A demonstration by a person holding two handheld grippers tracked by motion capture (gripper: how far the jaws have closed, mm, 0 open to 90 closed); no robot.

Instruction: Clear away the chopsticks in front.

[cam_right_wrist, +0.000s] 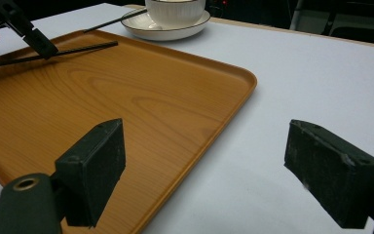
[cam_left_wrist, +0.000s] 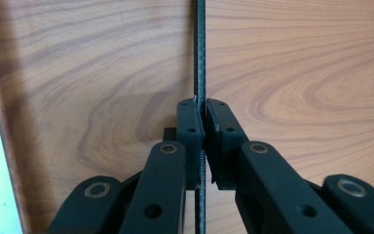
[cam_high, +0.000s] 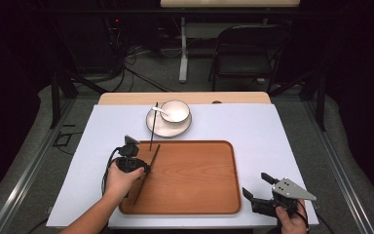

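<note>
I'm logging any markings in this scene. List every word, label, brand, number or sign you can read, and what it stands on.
None: no readable text on the wooden tray, the black chopstick, the bowl, its plate, the white table cover, or either gripper.

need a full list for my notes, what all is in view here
chopstick: 1, black, held over the tray's left part
second chopstick: 1, black, leaning on the plate's left rim
tray: 1, brown wood, on the white table cover
plate: 1, white, beyond the tray
bowl: 1, white, on the plate
spoon: 1, white, in the bowl
folding chair: 1, dark, behind the table
left gripper: black, jaws shut on the chopstick
right gripper: black, jaws open, right of the tray
</note>
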